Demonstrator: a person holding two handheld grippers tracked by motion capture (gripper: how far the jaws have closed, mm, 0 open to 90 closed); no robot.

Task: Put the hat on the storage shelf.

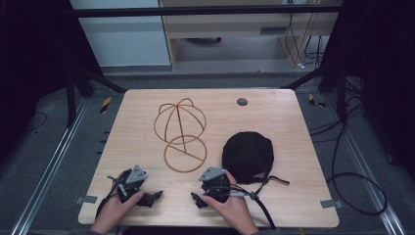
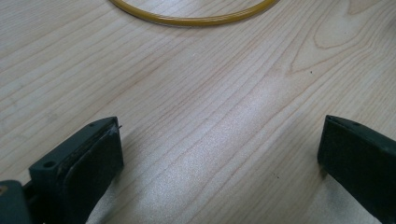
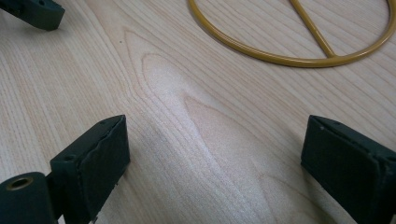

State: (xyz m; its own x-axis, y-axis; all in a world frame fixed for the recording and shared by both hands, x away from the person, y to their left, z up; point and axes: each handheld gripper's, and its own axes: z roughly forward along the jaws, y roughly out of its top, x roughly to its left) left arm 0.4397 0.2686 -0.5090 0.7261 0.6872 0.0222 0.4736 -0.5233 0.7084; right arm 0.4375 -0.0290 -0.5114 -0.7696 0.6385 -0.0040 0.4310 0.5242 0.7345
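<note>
Both grippers wide — table (image 1: pixel 274 205) bare between

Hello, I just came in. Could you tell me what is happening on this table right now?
A person sits at a wooden table with a left gripper and a right gripper, one in each hand. Both rest near the front edge with jaws open, holding nothing. Ahead of them lie a yellow wire frame and, to its right, a black cap. Neither is being touched.
</note>
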